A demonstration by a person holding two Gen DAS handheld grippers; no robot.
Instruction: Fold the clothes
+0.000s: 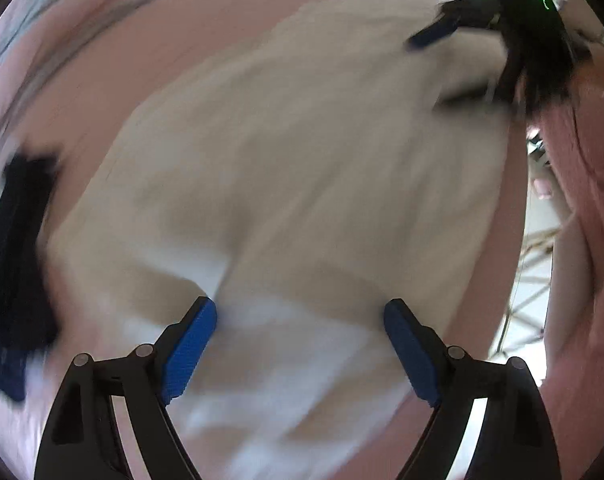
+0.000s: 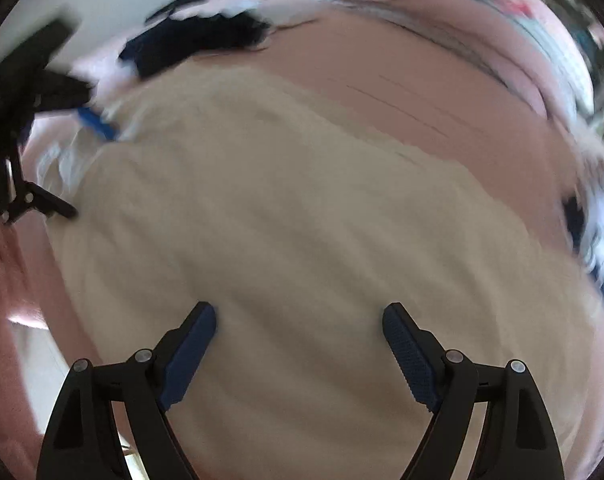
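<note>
Left gripper fingers spread wide, empty, above cream garment. Right gripper fingers likewise apart, holding nothing, over same garment. Garment lay spread on pink bed sheet. Beyond garment, dark clothes heaped on sheet. Both views motion-blurred.

No writing, label, brand or number can be read in either view. Both pictures are blurred, and nothing legible shows on any surface.
</note>
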